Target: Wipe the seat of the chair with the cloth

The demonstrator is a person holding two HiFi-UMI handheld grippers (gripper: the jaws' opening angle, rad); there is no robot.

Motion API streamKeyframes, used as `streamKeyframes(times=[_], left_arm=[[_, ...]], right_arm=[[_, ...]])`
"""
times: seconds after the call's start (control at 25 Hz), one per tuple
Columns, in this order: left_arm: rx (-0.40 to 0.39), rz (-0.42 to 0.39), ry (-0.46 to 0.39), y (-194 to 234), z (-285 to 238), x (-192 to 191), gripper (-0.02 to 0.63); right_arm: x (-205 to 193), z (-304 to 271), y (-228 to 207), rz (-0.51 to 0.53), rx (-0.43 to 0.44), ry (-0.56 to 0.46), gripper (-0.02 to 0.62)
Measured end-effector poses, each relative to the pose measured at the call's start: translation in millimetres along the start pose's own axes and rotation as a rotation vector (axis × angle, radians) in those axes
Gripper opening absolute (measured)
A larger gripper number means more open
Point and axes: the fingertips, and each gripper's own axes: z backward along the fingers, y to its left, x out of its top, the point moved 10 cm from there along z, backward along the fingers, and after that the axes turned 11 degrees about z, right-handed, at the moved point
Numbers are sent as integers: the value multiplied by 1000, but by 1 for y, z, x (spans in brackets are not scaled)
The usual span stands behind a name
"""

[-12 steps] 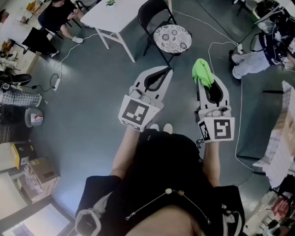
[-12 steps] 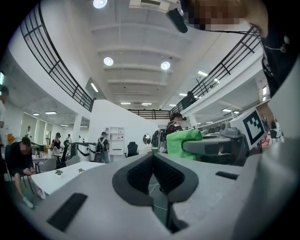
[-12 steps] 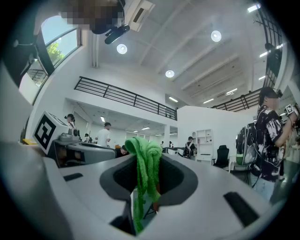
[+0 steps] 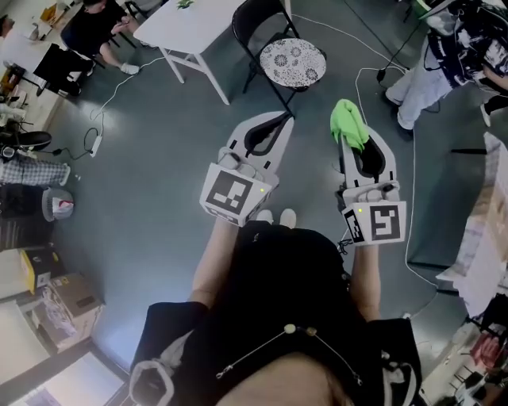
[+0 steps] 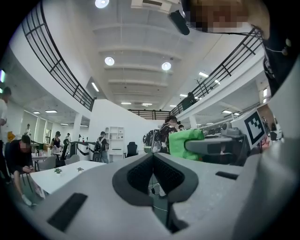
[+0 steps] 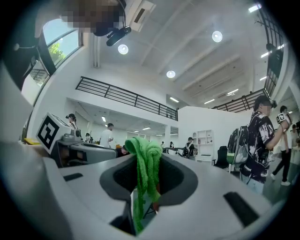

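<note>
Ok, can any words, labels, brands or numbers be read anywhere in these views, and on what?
No readable text anywhere.
Left tool: black-and-white square marker pattern only, no letters.
Right tool: the same kind of pattern, no letters.
Green fuzzy cloth in the right tool: no tag or print visible.
Brown cardboard boxes on the floor: any print is too small to read.

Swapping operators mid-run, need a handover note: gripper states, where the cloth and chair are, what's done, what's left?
Left gripper: jaws together, empty.
Right gripper: shut on the green cloth, which bunches over the jaw tips.
Black folding chair: ahead on the floor beside the white table. Its patterned round seat is bare, and neither gripper touches it.
Done: cloth in grip.
Left: walk up and wipe the seat.
</note>
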Motion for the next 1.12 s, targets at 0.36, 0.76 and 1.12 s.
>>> streamKeyframes(times=[0.36, 0.76, 1.12], left_arm=[[42, 16, -6, 1, -12, 0, 5], [148, 89, 21, 18, -29, -37, 5], [149, 90, 37, 92, -74, -38, 5]], right_arm=[[-3, 11, -24, 2, 50, 19, 103], [-46, 6, -57, 11, 72, 91, 104], [-67, -75, -72, 66, 92, 145, 104]])
